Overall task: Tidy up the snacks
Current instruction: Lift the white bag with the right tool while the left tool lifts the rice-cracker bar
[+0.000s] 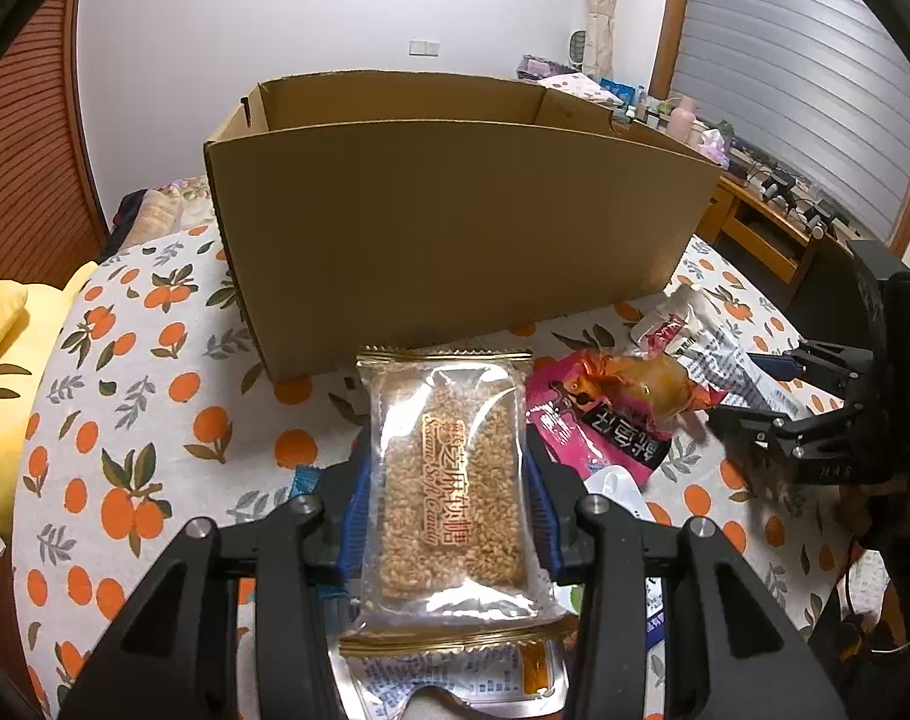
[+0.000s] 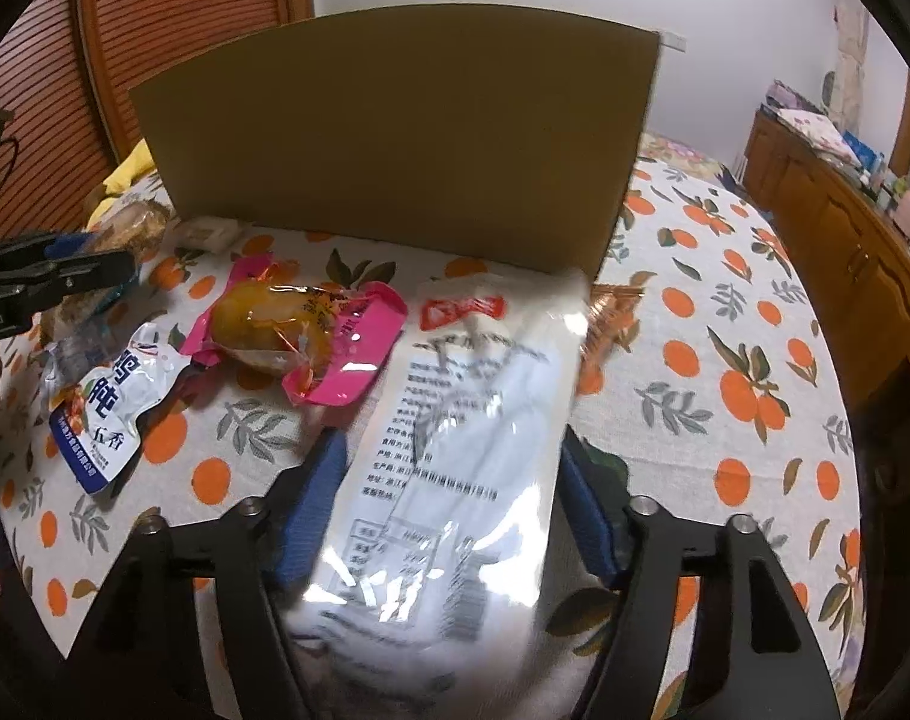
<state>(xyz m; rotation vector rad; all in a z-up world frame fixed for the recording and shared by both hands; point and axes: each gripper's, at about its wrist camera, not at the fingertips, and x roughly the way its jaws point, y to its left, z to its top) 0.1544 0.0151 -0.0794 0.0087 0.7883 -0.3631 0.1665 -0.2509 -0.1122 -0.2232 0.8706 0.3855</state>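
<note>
My left gripper (image 1: 449, 480) clamps a clear, gold-edged sesame candy bar (image 1: 452, 483) between its blue pads. My right gripper (image 2: 455, 504) has a blurred white printed pouch (image 2: 473, 420) between its jaws; contact cannot be confirmed. At 10 o'clock of the pouch lie a pink packet (image 2: 311, 336) and a blue-white sachet (image 2: 104, 402). Beyond, at 12 o'clock, stands the cardboard box (image 1: 455, 228); the part of its interior in view is empty.
</note>
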